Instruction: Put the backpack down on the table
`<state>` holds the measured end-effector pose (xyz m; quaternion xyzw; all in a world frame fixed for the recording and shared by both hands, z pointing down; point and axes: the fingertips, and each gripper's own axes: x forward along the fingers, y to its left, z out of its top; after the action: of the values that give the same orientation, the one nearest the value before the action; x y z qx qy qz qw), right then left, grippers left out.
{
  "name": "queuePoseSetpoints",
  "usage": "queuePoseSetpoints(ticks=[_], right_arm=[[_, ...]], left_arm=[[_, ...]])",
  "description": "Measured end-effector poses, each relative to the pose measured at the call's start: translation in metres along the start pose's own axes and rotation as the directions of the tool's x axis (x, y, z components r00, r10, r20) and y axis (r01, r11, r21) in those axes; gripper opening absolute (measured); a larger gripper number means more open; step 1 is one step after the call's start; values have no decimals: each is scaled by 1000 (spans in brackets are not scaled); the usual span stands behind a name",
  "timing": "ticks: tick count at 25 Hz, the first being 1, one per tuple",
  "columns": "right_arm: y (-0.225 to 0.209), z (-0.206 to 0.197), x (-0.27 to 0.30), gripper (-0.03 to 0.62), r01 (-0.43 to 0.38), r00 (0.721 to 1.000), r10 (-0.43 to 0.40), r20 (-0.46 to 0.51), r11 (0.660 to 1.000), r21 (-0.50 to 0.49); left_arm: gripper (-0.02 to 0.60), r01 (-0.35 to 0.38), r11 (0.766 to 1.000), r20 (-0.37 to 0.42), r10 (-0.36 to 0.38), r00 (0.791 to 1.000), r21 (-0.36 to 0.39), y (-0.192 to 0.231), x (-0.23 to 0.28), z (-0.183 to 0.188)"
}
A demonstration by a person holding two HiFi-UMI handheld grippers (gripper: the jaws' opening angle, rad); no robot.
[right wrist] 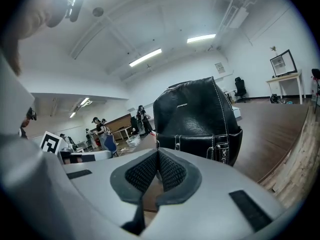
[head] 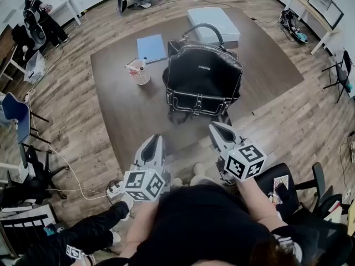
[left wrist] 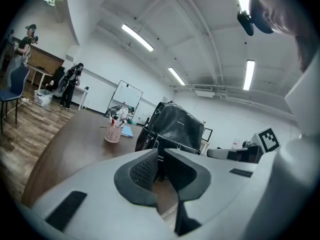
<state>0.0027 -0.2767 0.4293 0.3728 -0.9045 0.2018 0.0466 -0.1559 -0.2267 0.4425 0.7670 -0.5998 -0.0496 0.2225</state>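
A black leather backpack (head: 203, 77) stands upright on the brown table (head: 127, 107), its handle arched above it; it also shows in the left gripper view (left wrist: 174, 126) and the right gripper view (right wrist: 195, 119). My left gripper (head: 153, 143) is held near the table's front edge, short of the bag and apart from it, with its jaws shut on nothing (left wrist: 159, 165). My right gripper (head: 219, 131) is beside it to the right, just in front of the backpack's base, also shut and empty (right wrist: 157, 165).
A pink mesh pen cup (head: 138, 72) and a blue folder (head: 151, 47) lie left of the bag, and a pale grey box (head: 213, 24) sits behind it. Office chairs (head: 16, 118) and desks ring the table. People stand at the room's far left (head: 39, 18).
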Motion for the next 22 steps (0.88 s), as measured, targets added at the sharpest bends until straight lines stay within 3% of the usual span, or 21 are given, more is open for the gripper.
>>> queuePoseSetpoints(ticks=[22], right_arm=[[0,-4,8,17,13,1000,-13,-13,1000,4]], left_arm=[[52,32,999,-18,-32,999,-11,3,3,-3]])
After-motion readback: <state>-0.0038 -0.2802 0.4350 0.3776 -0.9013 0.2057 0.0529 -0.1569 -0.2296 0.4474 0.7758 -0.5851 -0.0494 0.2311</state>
